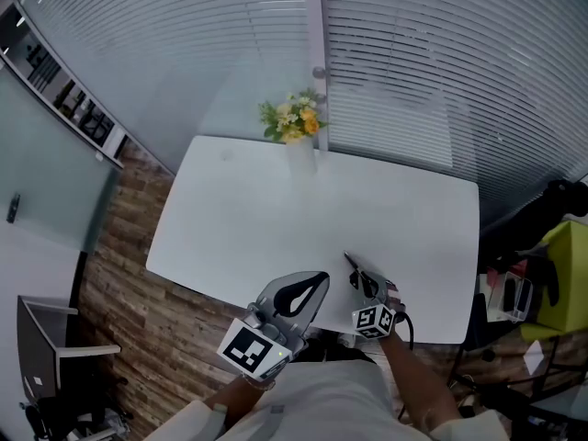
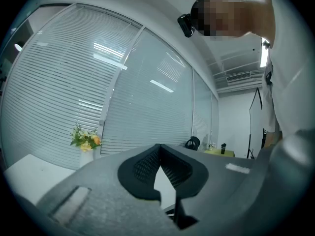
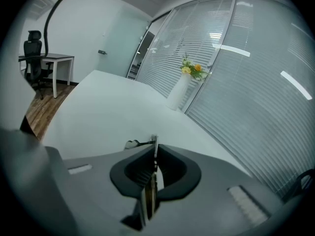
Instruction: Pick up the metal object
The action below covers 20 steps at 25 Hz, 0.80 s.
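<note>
The metal object point(image 1: 350, 261) is a thin flat strip. It stands on edge between the pads of my right gripper point(image 1: 365, 281), which is shut on it above the near right part of the white table point(image 1: 276, 219). In the right gripper view the strip point(image 3: 154, 146) pokes out past the gripper's point(image 3: 153, 157) tips, and a small pale and dark bit beside the tip is too small to make out. My left gripper point(image 1: 317, 281) hangs over the table's near edge, shut, with nothing between its tips. The left gripper view shows that gripper point(image 2: 158, 149) pointing up at the window wall.
A white vase of yellow flowers point(image 1: 296, 131) stands at the table's far edge against the blinds; it is also in the left gripper view point(image 2: 86, 142) and the right gripper view point(image 3: 184, 82). A yellow-green seat and clutter point(image 1: 560, 278) sit right of the table. Wooden floor point(image 1: 119, 274) lies to the left.
</note>
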Motion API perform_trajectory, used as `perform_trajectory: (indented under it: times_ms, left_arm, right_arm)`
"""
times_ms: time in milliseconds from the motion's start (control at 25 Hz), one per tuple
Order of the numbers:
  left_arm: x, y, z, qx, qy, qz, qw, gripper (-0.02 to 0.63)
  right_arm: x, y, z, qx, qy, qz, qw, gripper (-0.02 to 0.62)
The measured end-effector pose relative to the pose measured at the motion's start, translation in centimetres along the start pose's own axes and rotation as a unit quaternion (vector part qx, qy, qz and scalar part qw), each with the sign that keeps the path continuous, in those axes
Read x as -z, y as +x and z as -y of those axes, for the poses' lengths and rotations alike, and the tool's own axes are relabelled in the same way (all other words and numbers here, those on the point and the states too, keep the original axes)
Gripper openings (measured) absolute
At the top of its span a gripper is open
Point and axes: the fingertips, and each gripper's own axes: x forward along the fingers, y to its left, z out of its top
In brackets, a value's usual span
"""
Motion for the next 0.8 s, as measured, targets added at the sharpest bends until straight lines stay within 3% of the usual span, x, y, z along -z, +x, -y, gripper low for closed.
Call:
perform_trajectory:
  times_ms: [800]
  left_arm:
    - [-0.6,0.9,0.3,0.01,0.0,0.009,0.9999,0.002]
  right_arm:
    - [-1.6,-2.7,2.8,0.008,0.07,0.017,0.997,0.009]
